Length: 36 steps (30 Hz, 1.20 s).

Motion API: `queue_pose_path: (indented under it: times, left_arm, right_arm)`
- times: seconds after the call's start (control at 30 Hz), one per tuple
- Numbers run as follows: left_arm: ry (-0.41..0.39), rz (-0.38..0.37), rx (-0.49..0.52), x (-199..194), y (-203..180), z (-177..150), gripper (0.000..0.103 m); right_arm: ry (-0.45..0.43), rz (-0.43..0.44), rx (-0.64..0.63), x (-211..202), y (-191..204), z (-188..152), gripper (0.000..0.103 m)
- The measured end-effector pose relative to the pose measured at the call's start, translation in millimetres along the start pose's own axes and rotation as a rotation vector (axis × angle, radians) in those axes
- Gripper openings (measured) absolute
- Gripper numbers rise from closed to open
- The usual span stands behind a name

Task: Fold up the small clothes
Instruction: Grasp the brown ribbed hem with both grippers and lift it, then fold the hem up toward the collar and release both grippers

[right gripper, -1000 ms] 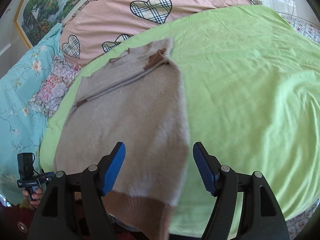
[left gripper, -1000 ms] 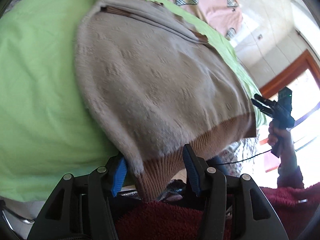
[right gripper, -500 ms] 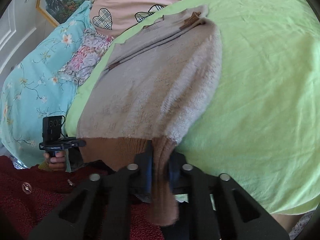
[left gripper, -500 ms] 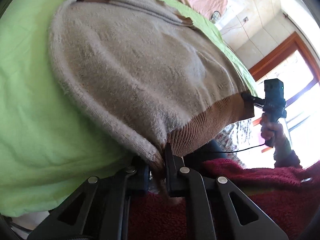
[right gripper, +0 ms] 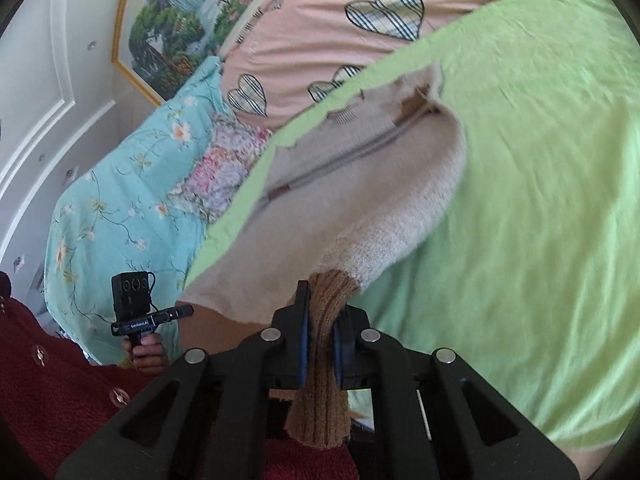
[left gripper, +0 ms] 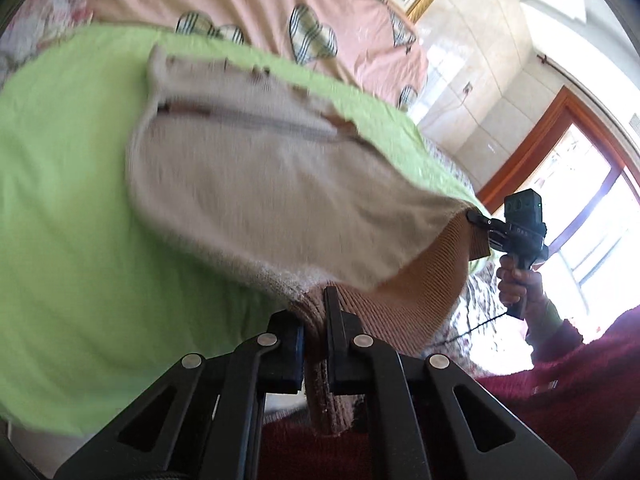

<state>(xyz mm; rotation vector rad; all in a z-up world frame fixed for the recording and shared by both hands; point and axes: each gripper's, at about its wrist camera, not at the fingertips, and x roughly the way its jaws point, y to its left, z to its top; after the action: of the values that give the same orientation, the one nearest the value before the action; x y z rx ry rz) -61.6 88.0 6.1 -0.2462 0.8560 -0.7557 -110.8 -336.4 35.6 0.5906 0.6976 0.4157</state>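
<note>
A small beige knit sweater (left gripper: 260, 184) with a brown ribbed hem (left gripper: 420, 300) lies on the green sheet (left gripper: 72, 208), its sleeves folded across the chest. My left gripper (left gripper: 316, 320) is shut on the hem's left corner. My right gripper (right gripper: 320, 320) is shut on the hem's right corner (right gripper: 326, 360). The hem edge is lifted off the bed and stretched between both grippers. The sweater (right gripper: 360, 200) runs away from me toward its collar. The right gripper also shows in the left wrist view (left gripper: 480, 220), and the left gripper in the right wrist view (right gripper: 184, 312).
A pink quilt with plaid hearts (right gripper: 360, 40) lies behind the sweater. Blue floral bedding (right gripper: 120, 208) is to the left. A wall painting (right gripper: 180, 12) hangs behind. A window with a wooden frame (left gripper: 560, 184) is to the right. My red sleeve (left gripper: 580, 380) is close below.
Both grippers closed on the brown hem corners a second ago. Since then they have lifted the hem up off the bed edge and carried it toward the collar.
</note>
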Motion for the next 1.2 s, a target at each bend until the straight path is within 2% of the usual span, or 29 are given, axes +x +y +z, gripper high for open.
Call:
queue_pose_path:
  times: [0.27,0.43,0.6,0.87,1.0,1.1,1.2]
  left_arm:
    - [-0.202,0.053,0.069,-9,10,90,0.006]
    - [-0.269,0.099,0.02,14,40,151,0.006]
    - [-0.267,0.158,0.001,48,65,207,0.006]
    - [-0.227,0.233,-0.11,102,128,262,0.006]
    - [-0.169,0.282,-0.166,138,164,280,0.006]
    - [-0.116,0.318,-0.196,161,183,278,0.007]
    - [-0.08,0.307,-0.245,173,199,273,0.009]
  right_arm:
    - [-0.146,0.003,-0.024,22,2,73,0.01]
    - [-0.21,-0.038,0.015,43,-18,119,0.01]
    - [-0.205,-0.116,0.062,84,-44,175,0.01]
    - [-0.167,-0.215,0.069,156,-81,240,0.01]
    - [-0.109,-0.289,0.081,194,-100,255,0.01]
    - [-0.061,-0.345,0.103,217,-116,255,0.01]
    - [-0.036,-0.368,0.139,228,-130,249,0.014]
